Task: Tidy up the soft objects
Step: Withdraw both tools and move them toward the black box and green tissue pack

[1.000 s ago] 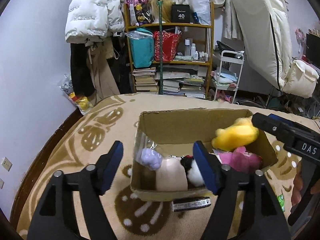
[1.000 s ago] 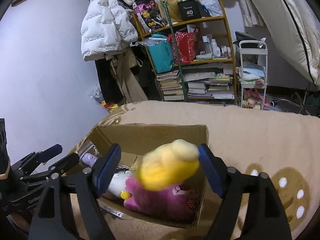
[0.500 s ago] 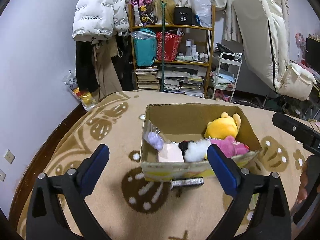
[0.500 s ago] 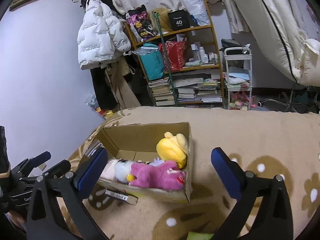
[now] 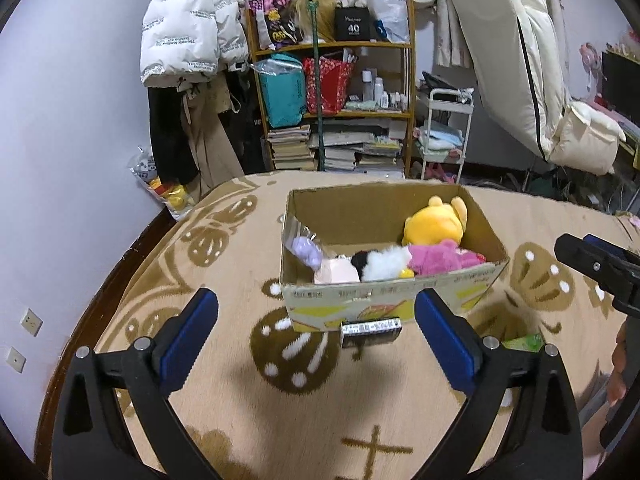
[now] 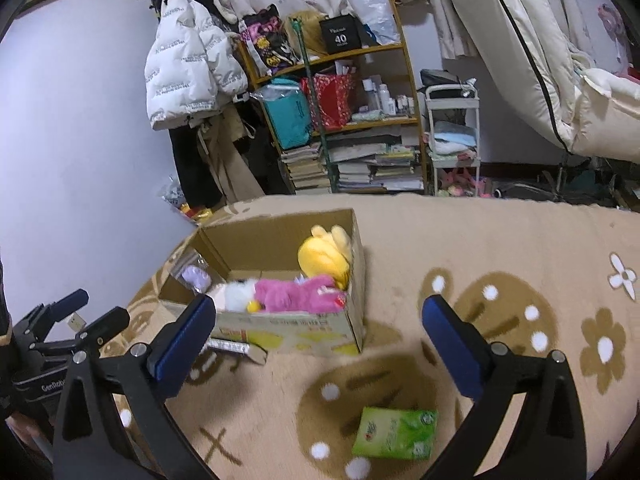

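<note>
An open cardboard box (image 5: 384, 300) (image 6: 296, 330) sits on a patterned beige blanket. Inside lie a yellow plush (image 5: 436, 226) (image 6: 326, 256), a pink plush (image 5: 438, 258) (image 6: 298, 294), a white and black plush (image 5: 382, 262) (image 6: 236, 294), a pale pink soft item (image 5: 336, 272) and a lilac toy in a clear bag (image 5: 306, 250) (image 6: 196, 278). My left gripper (image 5: 316, 332) is open and empty, held back from the box's near wall. My right gripper (image 6: 318, 338) is open and empty too, to the right of the box. A green soft pack (image 6: 394, 434) (image 5: 522, 342) lies on the blanket near the right gripper.
A small silver and black object (image 5: 370, 327) (image 6: 236, 347) lies against the box's front wall. Behind the bed stand a wooden shelf (image 5: 332, 104) with books and bags, a white cart (image 5: 444, 132), hung coats (image 5: 188, 36) and a leaning mattress (image 5: 516, 60).
Both grippers opened and drew back from the box. The yellow plush, between the right gripper's fingers a second ago, now rests in the box. The green pack came into view.
</note>
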### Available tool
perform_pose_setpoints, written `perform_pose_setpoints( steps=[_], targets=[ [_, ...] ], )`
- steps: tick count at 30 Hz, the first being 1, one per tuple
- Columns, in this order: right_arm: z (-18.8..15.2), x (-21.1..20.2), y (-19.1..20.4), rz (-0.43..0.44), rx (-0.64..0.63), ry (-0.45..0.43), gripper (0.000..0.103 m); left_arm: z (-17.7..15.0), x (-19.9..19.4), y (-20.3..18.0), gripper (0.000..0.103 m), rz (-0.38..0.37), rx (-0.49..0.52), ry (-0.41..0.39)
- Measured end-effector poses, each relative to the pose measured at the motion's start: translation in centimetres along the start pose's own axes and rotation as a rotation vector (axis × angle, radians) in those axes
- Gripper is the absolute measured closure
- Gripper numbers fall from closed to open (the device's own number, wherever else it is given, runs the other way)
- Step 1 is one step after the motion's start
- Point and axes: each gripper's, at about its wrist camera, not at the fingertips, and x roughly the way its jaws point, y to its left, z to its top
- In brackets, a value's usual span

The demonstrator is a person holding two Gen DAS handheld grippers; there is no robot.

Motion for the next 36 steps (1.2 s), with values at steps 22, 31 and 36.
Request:
perform_pose_setpoints(
  steps=[22,31,36],
  targets=[
    [-3.6,6.7,-5.1,-0.120,0.164,0.353,0.000,-0.7,8.9,-2.8,0.005,-0.118,0.002,0.187],
    [-5.1,9.1,-5.5,-0.159,0.164,0.481,0.000,-1.4,12.5,-4.7,0.005,-0.124,0.047,0.256],
    [-6.4,10.5,-6.3,-0.153,0.202,0.562,0.000,-1.7,14.0,-5.2,0.005,-0.123,0.062,0.296]
  ],
)
